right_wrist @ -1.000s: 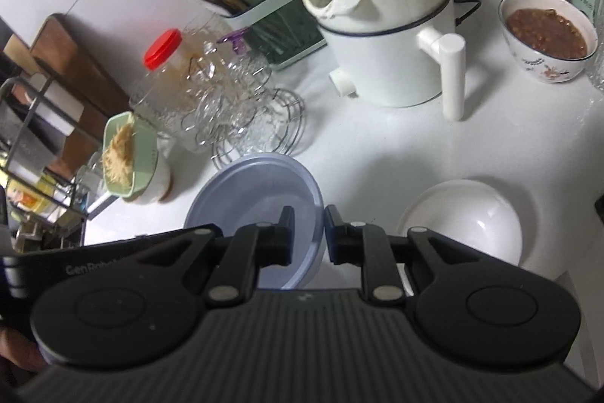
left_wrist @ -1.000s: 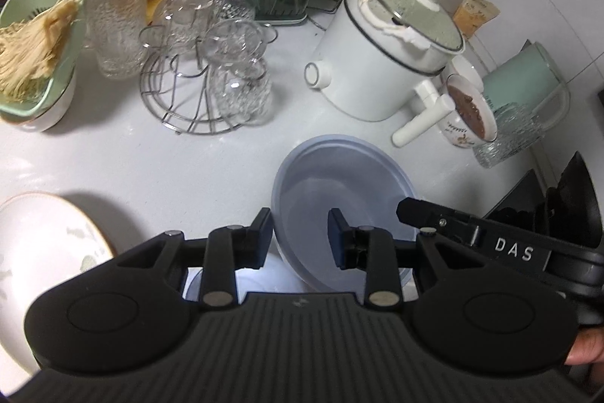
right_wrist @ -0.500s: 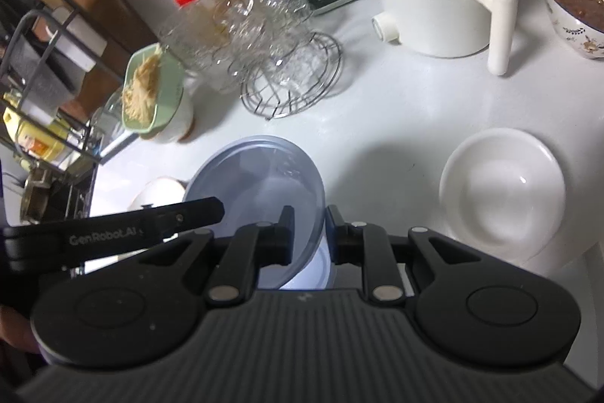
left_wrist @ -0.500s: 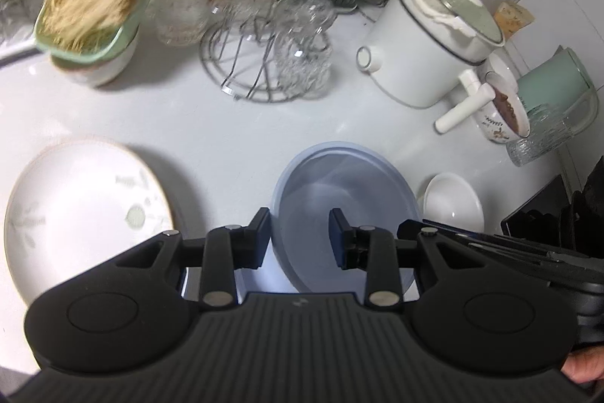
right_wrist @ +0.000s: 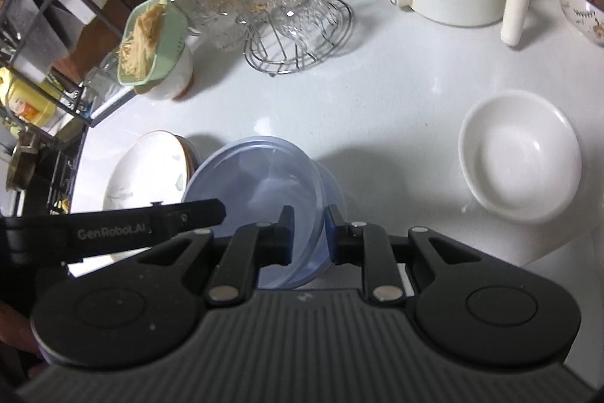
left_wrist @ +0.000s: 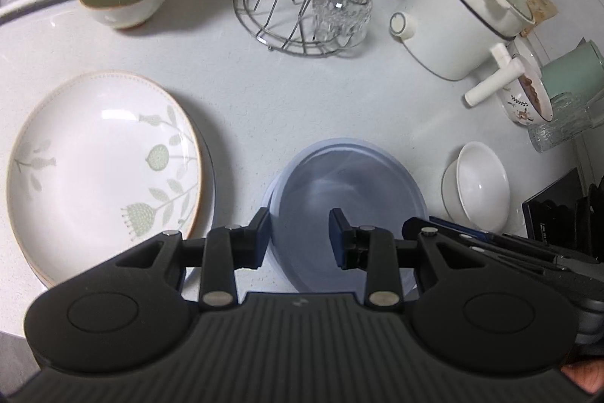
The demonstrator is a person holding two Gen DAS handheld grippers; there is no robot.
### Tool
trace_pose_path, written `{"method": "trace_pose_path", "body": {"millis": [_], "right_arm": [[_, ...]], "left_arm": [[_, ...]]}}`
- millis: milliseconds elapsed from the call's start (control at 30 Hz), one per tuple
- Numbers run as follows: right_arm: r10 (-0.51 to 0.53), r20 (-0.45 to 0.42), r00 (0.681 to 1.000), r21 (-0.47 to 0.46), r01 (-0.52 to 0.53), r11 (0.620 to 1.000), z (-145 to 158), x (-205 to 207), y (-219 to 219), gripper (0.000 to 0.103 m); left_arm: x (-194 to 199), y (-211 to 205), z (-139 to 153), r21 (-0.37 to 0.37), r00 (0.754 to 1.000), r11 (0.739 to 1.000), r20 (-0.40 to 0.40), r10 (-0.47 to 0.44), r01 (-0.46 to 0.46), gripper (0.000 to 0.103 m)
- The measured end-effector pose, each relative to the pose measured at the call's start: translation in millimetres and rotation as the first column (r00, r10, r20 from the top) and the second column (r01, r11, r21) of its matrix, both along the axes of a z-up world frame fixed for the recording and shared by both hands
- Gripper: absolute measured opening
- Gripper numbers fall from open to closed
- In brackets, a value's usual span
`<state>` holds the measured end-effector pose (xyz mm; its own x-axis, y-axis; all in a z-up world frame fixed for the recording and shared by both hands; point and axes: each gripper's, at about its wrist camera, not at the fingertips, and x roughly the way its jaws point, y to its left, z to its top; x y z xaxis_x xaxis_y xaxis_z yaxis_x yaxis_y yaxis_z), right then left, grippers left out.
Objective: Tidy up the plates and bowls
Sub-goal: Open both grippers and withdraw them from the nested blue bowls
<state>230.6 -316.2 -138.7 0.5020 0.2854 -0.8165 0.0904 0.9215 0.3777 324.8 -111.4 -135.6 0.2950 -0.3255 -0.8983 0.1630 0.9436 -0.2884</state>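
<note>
Mid-task: right gripper [right_wrist: 308, 233] is pinching the blue bowl's [right_wrist: 256, 191] rim above the counter [right_wrist: 396, 108]; left gripper [left_wrist: 300, 237] is hovering w/ jaws parted, empty. Floral plate [left_wrist: 102, 169] & white bowl [right_wrist: 519, 157] are awaiting stacking, apparently.

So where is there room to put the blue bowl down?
Bare counter lies between the blue bowl and the wire glass rack, with the flowered plate left and the white bowl right. The back, around the white pot, is crowded.
</note>
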Motion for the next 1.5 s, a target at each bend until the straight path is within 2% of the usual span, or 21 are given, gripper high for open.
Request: {"method": "trace_pose_path", "body": {"millis": [133,267,333,500,667,767,967,1033,1233,1500], "right_arm": [[-0.019,0.019,1.000,-0.014,0.019,1.000,-4.8,0.9,-0.4,0.021],[-0.025,0.031,0.999,-0.019,0.025,0.999,-4.1,0.7,-1.5,0.021],[-0.038,0.036,0.999,-0.028,0.039,0.999,-1.6,-1.1,-1.4,0.026],[-0.058,0.053,0.997,-0.007,0.059,0.998,8.3,-10.8,-4.8,0.026],[-0.067,0.113,0.991,-0.019,0.069,0.997,29.5,-21.4,-8.7,0.026],[-0.081,0.151,0.985,-0.027,0.086,0.996,43.2,-28.0,-10.6,0.026],[-0.112,0.231,0.966,-0.017,0.119,0.993,65.4,-41.9,-13.4,0.026],[-0.124,0.246,0.961,-0.003,0.128,0.992,70.2,-47.1,-17.3,0.026],[-0.151,0.292,0.944,-0.049,0.172,0.984,78.1,-63.3,-22.8,0.026],[-0.217,0.327,0.920,-0.067,0.251,0.966,78.6,-89.8,-34.1,0.026]], "left_arm": [[1.1,-3.6,-7.6,0.005,1.000,1.000,-0.002,-0.013,0.013,0.037],[1.6,-4.8,-9.1,0.019,1.000,1.000,0.007,-0.021,0.021,0.051],[1.2,-4.2,-4.8,0.018,0.999,0.999,0.020,-0.034,0.033,0.052],[-4.0,-4.3,15.8,0.014,0.997,0.999,0.054,-0.048,0.047,0.052],[-14.3,-3.5,44.1,0.011,0.993,0.998,0.100,-0.059,0.058,0.052],[-20.6,2.4,65.0,-0.007,0.990,0.999,0.135,-0.035,0.036,0.052],[-28.6,3.3,96.2,-0.012,0.977,0.997,0.202,-0.068,0.072,0.052],[-30.8,0.7,100.1,0.001,0.973,0.997,0.215,-0.080,0.082,0.052],[-41.1,-10.2,103.1,-0.008,0.966,0.994,0.236,-0.107,0.112,0.052],[-57.4,-29.2,102.6,0.018,0.944,0.986,0.286,-0.165,0.167,0.052]]}}
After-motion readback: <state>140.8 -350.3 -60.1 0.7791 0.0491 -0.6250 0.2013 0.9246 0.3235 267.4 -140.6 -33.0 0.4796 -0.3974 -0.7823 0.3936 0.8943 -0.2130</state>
